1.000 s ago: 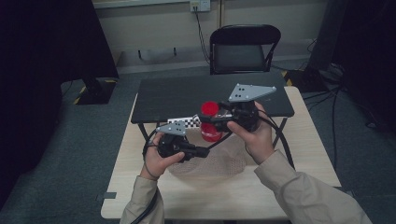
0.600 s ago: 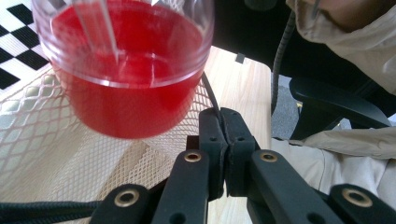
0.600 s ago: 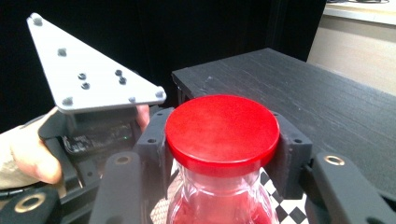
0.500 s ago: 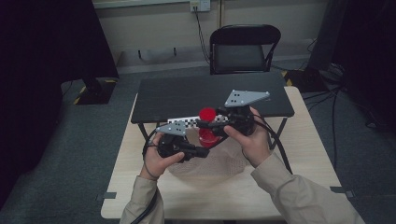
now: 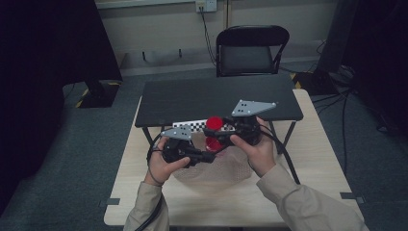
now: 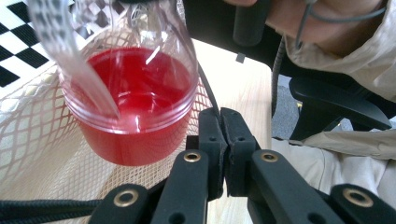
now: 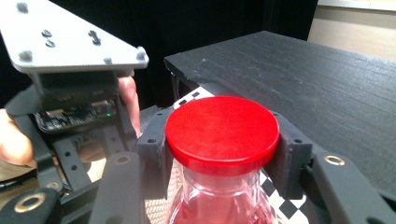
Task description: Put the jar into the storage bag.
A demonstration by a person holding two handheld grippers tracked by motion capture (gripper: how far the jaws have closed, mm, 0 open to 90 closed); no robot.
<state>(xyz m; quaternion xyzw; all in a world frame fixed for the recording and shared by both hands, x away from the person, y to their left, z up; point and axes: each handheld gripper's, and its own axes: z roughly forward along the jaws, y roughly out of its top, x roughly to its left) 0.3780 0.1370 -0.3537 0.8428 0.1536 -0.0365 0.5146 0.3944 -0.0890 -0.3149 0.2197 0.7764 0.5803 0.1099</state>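
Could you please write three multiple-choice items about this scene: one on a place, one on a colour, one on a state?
1. Where does the mesh bag lie?
A. on the light wooden table
B. on the chair
C. on the floor

2. What colour is the bottle cap?
A. blue
B. red
C. white

3. How is the right gripper standing?
A. open, away from the bottle
B. shut on nothing
C. shut on the cap

Answers: 1 A, the high view shows the bag on the table. 2 B, the cap is plainly red. 3 C, its jaws press both sides of the cap.
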